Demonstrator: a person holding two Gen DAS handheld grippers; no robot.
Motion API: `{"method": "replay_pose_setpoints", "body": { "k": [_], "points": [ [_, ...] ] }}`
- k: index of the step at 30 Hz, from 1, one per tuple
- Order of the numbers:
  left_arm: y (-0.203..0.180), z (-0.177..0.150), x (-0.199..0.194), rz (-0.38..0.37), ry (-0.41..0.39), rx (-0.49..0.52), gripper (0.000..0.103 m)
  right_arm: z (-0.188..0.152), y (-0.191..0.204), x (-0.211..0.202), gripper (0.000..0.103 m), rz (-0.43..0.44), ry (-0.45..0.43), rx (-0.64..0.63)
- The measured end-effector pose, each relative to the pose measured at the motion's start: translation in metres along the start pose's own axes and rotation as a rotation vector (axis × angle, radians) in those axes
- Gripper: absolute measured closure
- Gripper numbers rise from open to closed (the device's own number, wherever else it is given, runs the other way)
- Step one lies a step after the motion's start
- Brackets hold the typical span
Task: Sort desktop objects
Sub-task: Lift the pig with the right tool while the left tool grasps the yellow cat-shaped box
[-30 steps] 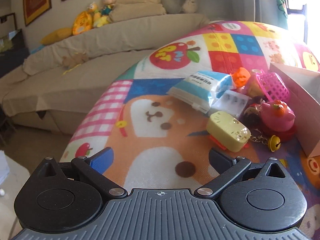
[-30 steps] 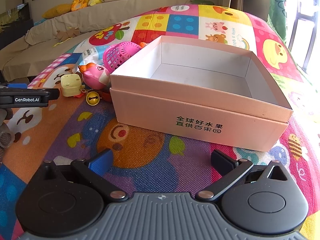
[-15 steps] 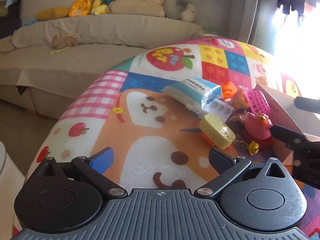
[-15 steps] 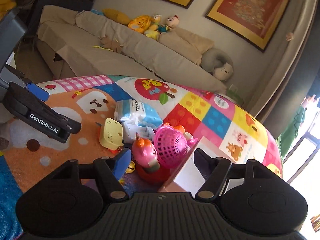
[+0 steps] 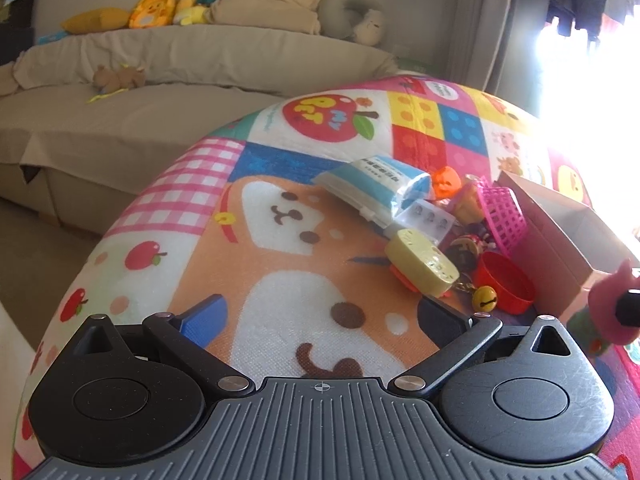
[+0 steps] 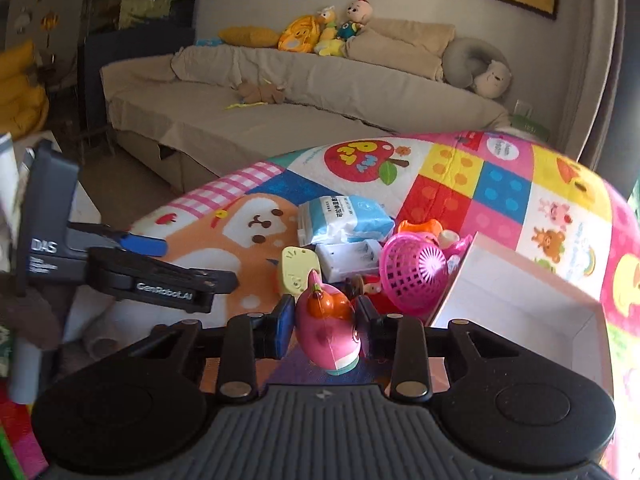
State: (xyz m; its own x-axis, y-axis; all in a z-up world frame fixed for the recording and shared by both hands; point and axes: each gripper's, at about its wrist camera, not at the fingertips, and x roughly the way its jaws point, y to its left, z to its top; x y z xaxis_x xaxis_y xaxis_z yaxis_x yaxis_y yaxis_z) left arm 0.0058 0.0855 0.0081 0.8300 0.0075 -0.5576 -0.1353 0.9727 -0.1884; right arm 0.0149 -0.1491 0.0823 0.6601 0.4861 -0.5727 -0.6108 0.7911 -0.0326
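Gripping a pink toy (image 6: 326, 330) between both pads — right gripper (image 6: 323, 326) clamped on its sides, lifted clear of the play mat (image 6: 504, 184). Seen too at the right edge of the left wrist view, pink toy (image 5: 612, 312). Left gripper (image 5: 320, 316) spread wide, holding nothing, low over the mat's near-left part. Beyond: yellow toy (image 6: 298, 270), tissue pack (image 6: 344, 218), white battery case (image 6: 352, 258), pink basket (image 6: 414, 276) huddled against the left wall of the open box (image 6: 520, 300). Red cup (image 5: 504, 282) and brass bell (image 5: 485, 299) close by. Probably mid-carry — next calls for swinging right over the box rim, then releasing inside.
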Motion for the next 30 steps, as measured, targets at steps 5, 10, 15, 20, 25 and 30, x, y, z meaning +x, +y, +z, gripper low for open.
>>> {"method": "replay_pose_setpoints", "body": {
  "k": [5, 10, 15, 20, 25, 30],
  "points": [
    [-0.018, 0.002, -0.001, -0.061, -0.028, 0.107, 0.0, -0.057, -0.055, -0.027, 0.07, 0.0, 0.075, 0.308],
    [-0.053, 0.013, 0.019, -0.043, -0.066, 0.289, 0.0, -0.091, -0.087, -0.043, 0.055, -0.111, 0.015, 0.425],
    [-0.077, 0.018, 0.05, -0.045, -0.018, 0.417, 0.0, -0.106, -0.092, -0.051, 0.022, -0.282, -0.069, 0.381],
    [-0.08, 0.023, 0.061, -0.048, -0.01, 0.447, 0.001, -0.117, -0.1, -0.048, 0.016, -0.289, -0.077, 0.409],
    [-0.088, 0.022, 0.062, -0.085, 0.017, 0.53, 0.026, -0.115, -0.093, -0.046, 0.014, -0.27, -0.072, 0.365],
    [-0.092, 0.017, 0.057, -0.086, 0.009, 0.549, 0.038, -0.111, -0.076, -0.047, 0.014, -0.241, -0.077, 0.266]
  ]
}}
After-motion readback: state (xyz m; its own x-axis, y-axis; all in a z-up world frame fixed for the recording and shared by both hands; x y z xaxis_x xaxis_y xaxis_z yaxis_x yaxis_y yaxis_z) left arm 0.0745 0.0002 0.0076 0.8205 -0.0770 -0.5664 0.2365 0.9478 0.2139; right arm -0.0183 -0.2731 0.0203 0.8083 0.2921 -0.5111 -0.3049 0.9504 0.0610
